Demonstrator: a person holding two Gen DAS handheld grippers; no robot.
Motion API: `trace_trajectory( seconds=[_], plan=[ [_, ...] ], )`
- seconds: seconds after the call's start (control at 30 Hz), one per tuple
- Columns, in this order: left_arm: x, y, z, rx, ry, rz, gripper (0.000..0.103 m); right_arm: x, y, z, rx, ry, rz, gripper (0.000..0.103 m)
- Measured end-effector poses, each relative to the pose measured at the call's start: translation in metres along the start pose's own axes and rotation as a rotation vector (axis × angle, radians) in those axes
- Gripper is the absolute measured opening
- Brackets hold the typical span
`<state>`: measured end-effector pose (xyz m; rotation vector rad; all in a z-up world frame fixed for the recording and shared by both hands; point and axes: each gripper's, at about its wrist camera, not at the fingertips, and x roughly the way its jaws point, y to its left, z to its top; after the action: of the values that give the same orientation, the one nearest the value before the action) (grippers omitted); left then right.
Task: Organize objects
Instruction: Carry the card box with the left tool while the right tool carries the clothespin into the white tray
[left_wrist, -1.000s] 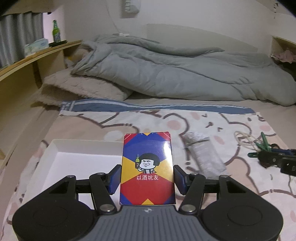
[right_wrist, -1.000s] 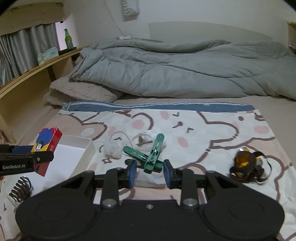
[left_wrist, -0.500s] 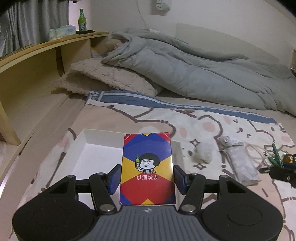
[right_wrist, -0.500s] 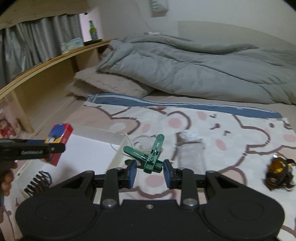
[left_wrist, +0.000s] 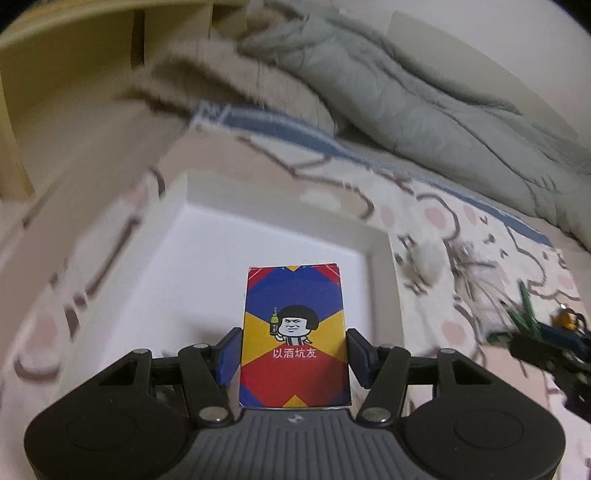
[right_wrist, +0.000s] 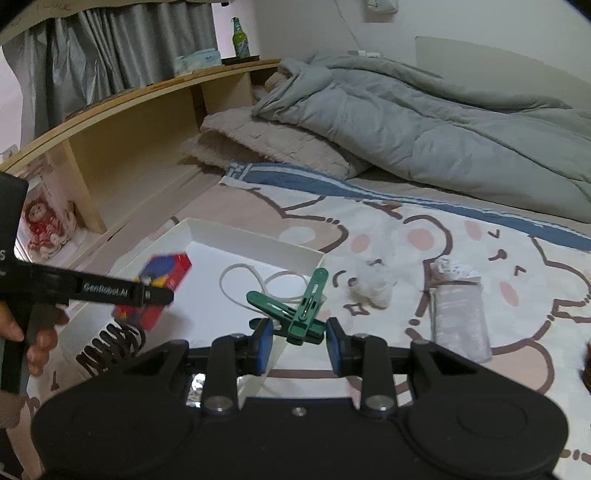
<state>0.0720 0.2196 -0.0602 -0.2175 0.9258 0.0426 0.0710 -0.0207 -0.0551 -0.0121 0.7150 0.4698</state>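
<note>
Left tongs are clamped on a colourful card box, the one with a cartoon guy holding a bottle on the front. It stands upright between the blue pads, pinched at both side edges. From the right wrist camera the same box hangs in the air over the near-left part of the white tray, not touching it as far as I can tell.

Right tongs are gripping a bunch of green clothespins, crossed over each other. The pads press the lower end of the bunch, and the rest sticks up and forward over the near-right corner of the tray. A hand holds the left tool's handle at the left edge of that view.

Just left of the right tongs, a dark claw hair clip lies in the tray. A white cord loop also sits in the tray, behind the pins.

Past the tray on the bear-print sheet: a white fluffy ball, then a grey plastic packet to its right. Further back there's a beige pillow and a rumpled grey duvet. A green bottle stands up on the wooden shelf along the left.
</note>
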Motion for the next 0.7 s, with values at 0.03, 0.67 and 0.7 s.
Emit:
trace_trajectory(
  seconds=[0.03, 0.67, 0.7],
  plan=[
    [0.0, 0.001, -0.004, -0.002, 0.018, -0.012, 0.06, 0.002, 0.001, 0.0, -0.001, 0.003, 0.002, 0.032],
    [0.026, 0.015, -0.037, 0.187, 0.149, 0.14, 0.06, 0.027, 0.026, -0.004, -0.06, 0.054, 0.048, 0.025],
    [0.028, 0.017, -0.039, 0.192, 0.159, 0.142, 0.06, 0.028, 0.027, -0.004, -0.063, 0.057, 0.05, 0.025]
  ],
)
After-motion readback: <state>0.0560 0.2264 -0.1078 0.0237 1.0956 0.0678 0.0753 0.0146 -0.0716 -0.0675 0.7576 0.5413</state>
